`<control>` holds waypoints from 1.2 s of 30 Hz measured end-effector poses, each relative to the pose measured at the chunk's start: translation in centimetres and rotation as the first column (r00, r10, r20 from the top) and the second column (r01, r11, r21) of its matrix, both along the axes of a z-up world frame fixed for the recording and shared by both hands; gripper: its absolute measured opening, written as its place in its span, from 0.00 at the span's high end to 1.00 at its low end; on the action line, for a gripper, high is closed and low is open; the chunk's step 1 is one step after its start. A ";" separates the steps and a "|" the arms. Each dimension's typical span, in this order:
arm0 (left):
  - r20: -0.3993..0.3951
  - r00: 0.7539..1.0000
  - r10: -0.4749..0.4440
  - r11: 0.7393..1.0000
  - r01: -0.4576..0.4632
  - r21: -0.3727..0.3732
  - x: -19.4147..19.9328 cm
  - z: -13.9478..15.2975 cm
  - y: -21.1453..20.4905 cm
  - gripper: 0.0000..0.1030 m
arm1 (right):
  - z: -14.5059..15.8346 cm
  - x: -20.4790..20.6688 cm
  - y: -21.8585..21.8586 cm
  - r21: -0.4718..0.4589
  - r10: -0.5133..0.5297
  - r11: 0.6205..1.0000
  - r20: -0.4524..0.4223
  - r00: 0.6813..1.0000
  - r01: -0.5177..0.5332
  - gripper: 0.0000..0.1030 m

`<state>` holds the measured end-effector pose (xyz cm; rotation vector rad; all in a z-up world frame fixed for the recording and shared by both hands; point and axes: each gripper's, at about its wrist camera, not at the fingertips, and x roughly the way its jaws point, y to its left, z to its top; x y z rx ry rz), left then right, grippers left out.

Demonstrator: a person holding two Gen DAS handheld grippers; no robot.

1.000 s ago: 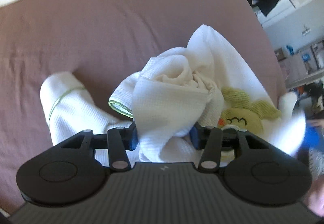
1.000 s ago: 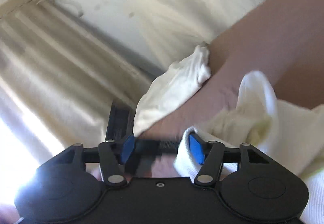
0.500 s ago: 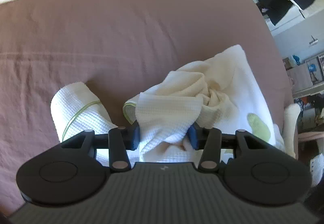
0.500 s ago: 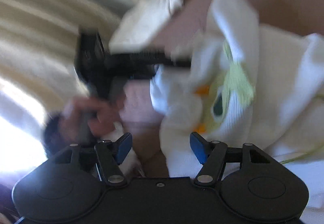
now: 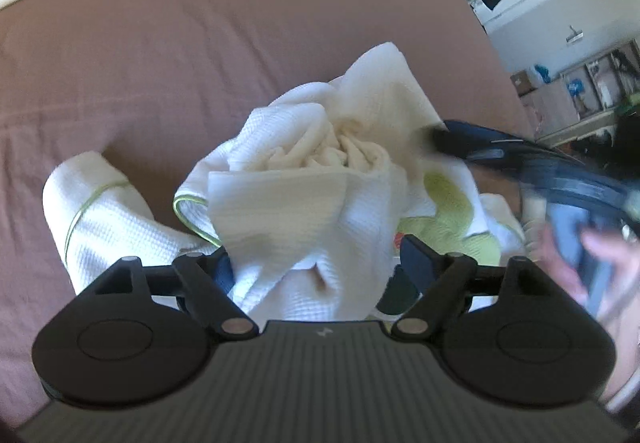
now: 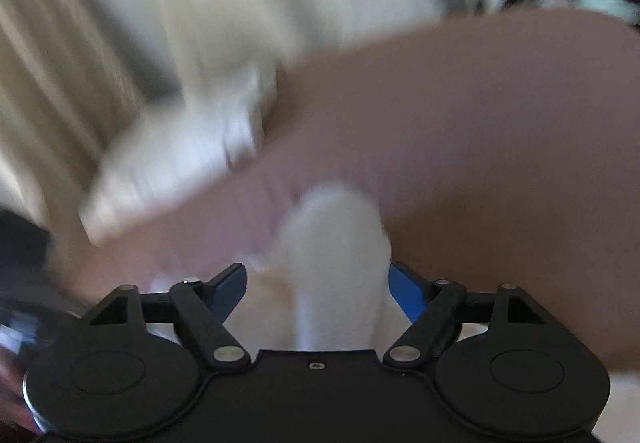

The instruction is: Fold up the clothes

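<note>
Left claw is opening: its jaws stand wide with a bunched fold of the white garment between them, and the right pad looks clear of the cloth, so I judge the hold is being let go. Right claw is opening too, wide, with a blurred white lump of cloth between its jaws; whether the pads touch it I cannot tell. In the left view it shows as a dark blur at the garment's right side.

Garment lies crumpled on the brown bed, near its rounded far-right edge, a sleeve trailing left and a green patch to the right.

To do this step well, drop the bunch fully, then take two plain edges well apart and draw the cloth flat toward mid-bed before any fold. Gripping the twisted middle again would only tighten the knot.
</note>
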<state>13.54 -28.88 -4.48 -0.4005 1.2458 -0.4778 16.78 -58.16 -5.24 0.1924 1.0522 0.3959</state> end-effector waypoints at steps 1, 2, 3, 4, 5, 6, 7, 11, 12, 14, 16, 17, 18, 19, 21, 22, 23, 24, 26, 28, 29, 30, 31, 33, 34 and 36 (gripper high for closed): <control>-0.009 1.000 0.003 1.000 -0.003 0.008 0.2 -0.5 0.0 0.21 | -0.9 1.7 1.2 -0.039 0.033 0.999 -0.052 0.998 -0.035 0.19; -0.032 0.999 0.015 1.000 -0.015 0.005 0.4 -1.1 0.1 0.22 | -1.5 2.4 1.5 -0.043 0.029 0.999 -0.064 0.998 -0.031 0.20; -0.038 0.999 0.024 1.000 -0.024 -0.002 0.5 -1.4 0.2 0.24 | -2.0 2.8 1.6 -0.040 0.016 0.999 -0.068 0.998 -0.019 0.23; -0.007 1.000 0.022 1.000 -0.022 0.011 0.5 -1.0 0.1 0.37 | -2.1 2.8 1.2 0.019 0.002 1.000 -0.038 0.999 -0.001 0.49; 0.023 1.000 0.019 1.000 -0.020 0.024 0.4 -0.6 0.1 0.53 | -2.2 2.6 0.7 0.094 -0.015 0.995 0.000 1.000 0.015 0.68; 0.054 0.998 0.016 0.999 -0.018 0.037 0.3 -0.2 0.0 0.58 | -2.2 2.5 0.1 0.168 -0.035 0.985 0.036 0.999 0.029 0.85; 0.089 0.996 0.015 0.999 -0.019 0.050 0.2 0.3 -0.2 0.65 | -1.6 1.7 -0.8 0.222 -0.090 0.973 0.105 0.990 0.065 0.86; 0.353 0.935 0.029 0.993 -0.066 0.093 -2.1 5.5 -0.9 0.73 | 4.1 -2.9 -4.8 0.388 -0.365 0.897 0.373 0.853 0.214 0.88; 0.430 0.902 0.032 0.991 -0.084 0.102 -2.9 7.1 -0.9 0.73 | 6.4 -5.2 -5.6 0.424 -0.413 0.880 0.458 0.787 0.215 0.89; 0.476 0.879 0.024 0.993 -0.075 0.087 -4.1 8.9 -0.5 0.84 | 10.6 -9.9 -6.7 0.478 -0.490 0.854 0.609 0.624 0.204 0.89; 0.465 0.885 0.010 0.998 -0.041 0.056 -5.1 9.9 0.1 0.84 | 12.6 -15.0 -8.8 0.551 -0.541 0.821 0.672 0.507 0.146 0.89; 0.460 0.888 0.002 0.999 -0.024 0.040 -5.6 10.4 0.5 0.84 | 12.5 -16.7 -9.8 0.578 -0.566 0.803 0.660 0.495 0.147 0.89; 0.455 0.890 -0.005 1.000 -0.007 0.024 -6.0 10.9 0.8 0.84 | 12.0 -18.1 -10.8 0.602 -0.590 0.783 0.638 0.495 0.157 0.89; 0.433 0.901 -0.012 1.000 0.011 0.005 -6.2 11.0 1.1 0.84 | 11.0 -18.9 -11.7 0.606 -0.603 0.772 0.605 0.520 0.191 0.89; 0.277 0.961 -0.021 0.998 0.039 -0.058 -4.7 8.3 1.2 0.84 | 7.3 -18.5 -12.0 0.570 -0.620 0.756 0.464 0.633 0.323 0.88; 0.217 0.976 -0.012 0.996 0.030 -0.084 -4.1 6.9 1.1 0.84 | 5.5 -17.9 -11.5 0.515 -0.629 0.752 0.376 0.680 0.411 0.84; 0.155 0.988 -0.003 0.994 0.020 -0.108 -3.5 5.6 1.1 0.83 | 4.2 -17.3 -11.1 0.422 -0.640 0.756 0.313 0.702 0.501 0.84; 0.105 0.995 -0.001 0.993 0.013 -0.117 -2.9 4.4 0.9 0.81 | 3.0 -16.8 -10.8 0.313 -0.654 0.753 0.256 0.712 0.579 0.84; 0.105 0.994 -0.020 0.999 0.023 -0.032 -2.5 3.6 -0.4 0.78 | 0.7 -15.7 -10.1 0.071 -0.691 0.722 0.144 0.709 0.689 0.84; 0.139 0.989 -0.041 0.998 0.034 0.055 -2.5 3.6 -1.6 0.68 | 0.2 -15.6 -10.9 0.072 -0.709 0.705 0.116 0.696 0.706 0.83; 0.162 0.986 -0.049 0.996 0.036 0.085 -2.6 3.8 -2.1 0.58 | 0.1 -15.6 -11.6 0.110 -0.720 0.694 0.102 0.687 0.712 0.82; 0.180 0.983 -0.048 0.995 0.031 0.097 -2.3 4.0 -1.9 0.54 | 0.4 -15.8 -11.9 0.144 -0.729 0.684 0.101 0.678 0.715 0.77; 0.197 0.980 -0.036 0.995 0.017 0.100 -2.0 4.2 -1.4 0.51 | 0.8 -16.0 -12.0 0.177 -0.737 0.675 0.103 0.668 0.717 0.69; 0.218 0.976 -0.002 0.994 -0.022 0.105 -0.9 4.3 -0.6 0.48 | 1.8 -16.6 -12.5 0.204 -0.744 0.667 0.123 0.657 0.717 0.55; 0.226 0.974 0.026 0.992 -0.053 0.114 -0.4 4.2 -0.3 0.45 | 1.8 -16.2 -11.1 0.203 -0.748 0.663 0.133 0.651 0.720 0.51; 0.251 0.965 0.076 0.980 -0.118 0.158 0.7 4.0 0.3 0.41 | 1.1 -15.6 -10.3 0.206 -0.744 0.668 0.139 0.654 0.715 0.51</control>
